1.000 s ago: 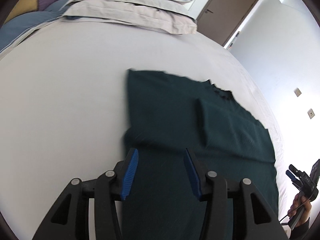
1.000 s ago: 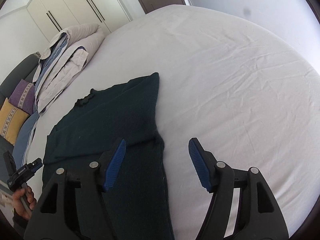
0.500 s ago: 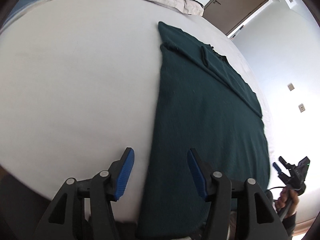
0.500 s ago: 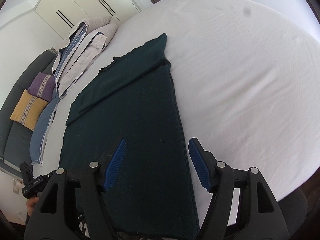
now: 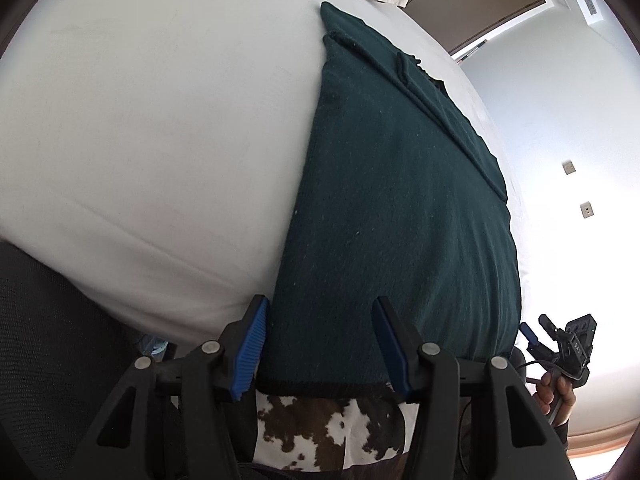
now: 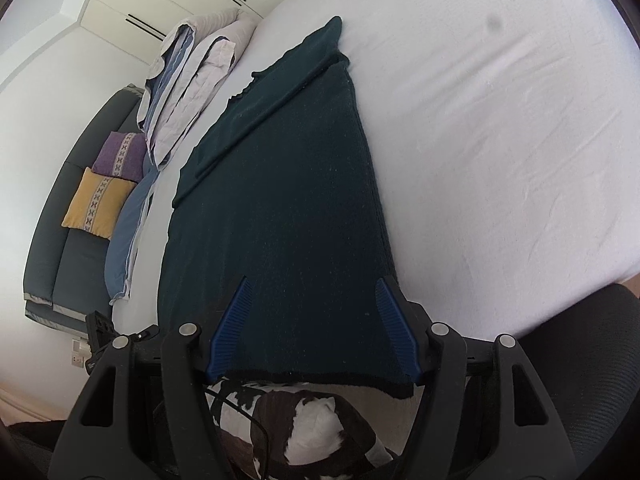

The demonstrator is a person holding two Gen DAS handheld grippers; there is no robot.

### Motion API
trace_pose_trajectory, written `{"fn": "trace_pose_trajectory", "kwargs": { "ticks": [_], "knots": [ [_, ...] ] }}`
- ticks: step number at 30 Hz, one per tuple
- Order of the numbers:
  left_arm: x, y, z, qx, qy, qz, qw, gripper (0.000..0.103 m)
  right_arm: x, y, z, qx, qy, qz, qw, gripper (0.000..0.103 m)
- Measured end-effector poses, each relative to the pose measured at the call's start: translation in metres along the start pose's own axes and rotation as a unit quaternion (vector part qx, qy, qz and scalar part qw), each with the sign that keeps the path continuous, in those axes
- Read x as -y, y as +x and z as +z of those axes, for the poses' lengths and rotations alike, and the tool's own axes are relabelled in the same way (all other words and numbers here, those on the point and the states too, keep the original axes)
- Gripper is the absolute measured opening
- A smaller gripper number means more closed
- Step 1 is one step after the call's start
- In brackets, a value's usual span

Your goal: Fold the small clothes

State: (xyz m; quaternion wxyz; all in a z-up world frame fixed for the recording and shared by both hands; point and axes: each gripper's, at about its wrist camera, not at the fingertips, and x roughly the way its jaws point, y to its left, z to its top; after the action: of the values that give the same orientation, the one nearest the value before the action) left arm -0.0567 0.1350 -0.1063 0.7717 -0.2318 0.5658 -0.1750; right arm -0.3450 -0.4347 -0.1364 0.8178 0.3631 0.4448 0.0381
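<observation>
A dark green sweater (image 5: 400,200) lies flat on the white bed (image 5: 140,120), sleeves folded across its upper part, its hem hanging over the near bed edge. It also shows in the right wrist view (image 6: 288,208). My left gripper (image 5: 320,344) is open, its blue pads either side of the hem's left part, low at the bed edge. My right gripper (image 6: 316,328) is open over the hem's right part. Neither grips the cloth. The right gripper also shows in the left wrist view (image 5: 560,340).
Folded bedding (image 6: 192,76) lies at the head of the bed. A dark sofa with a purple cushion (image 6: 120,156) and a yellow cushion (image 6: 96,204) stands at the left. A cowhide-pattern rug (image 5: 328,428) lies below the bed edge. A brown door (image 5: 472,0) is behind.
Both grippers have drawn back from over the sweater's middle to its hem at the near bed edge and dropped lower. The sweater has not moved.
</observation>
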Motion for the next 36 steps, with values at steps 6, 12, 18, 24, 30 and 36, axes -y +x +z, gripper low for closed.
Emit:
{"fn": "trace_pose_trajectory", "kwargs": {
  "ticks": [6,12,18,24,30,36],
  "knots": [
    [-0.009,0.005,0.002,-0.019,-0.01,-0.022,0.9995,0.055,0.008,-0.003,-0.003,-0.032,0.007,0.005,0.999,0.063],
    [-0.009,0.008,-0.002,-0.033,-0.003,-0.018,0.9993,0.047,0.018,-0.008,-0.005,-0.048,0.029,0.003,0.998,0.063],
    [-0.013,0.011,-0.003,-0.039,-0.009,-0.011,0.9991,0.04,0.028,-0.005,-0.004,-0.07,0.04,-0.016,0.997,0.063],
    [-0.02,0.01,-0.003,-0.041,-0.029,-0.024,0.9984,0.041,0.039,0.001,-0.007,-0.083,0.055,-0.029,0.995,0.06],
    [-0.025,0.008,-0.004,-0.043,-0.044,-0.05,0.9969,0.06,0.046,-0.001,-0.005,-0.084,0.079,-0.032,0.993,0.06],
    [-0.03,0.007,-0.004,-0.041,-0.052,-0.06,0.996,0.052,0.041,0.015,-0.002,-0.107,0.067,-0.033,0.991,0.06]
  ]
}}
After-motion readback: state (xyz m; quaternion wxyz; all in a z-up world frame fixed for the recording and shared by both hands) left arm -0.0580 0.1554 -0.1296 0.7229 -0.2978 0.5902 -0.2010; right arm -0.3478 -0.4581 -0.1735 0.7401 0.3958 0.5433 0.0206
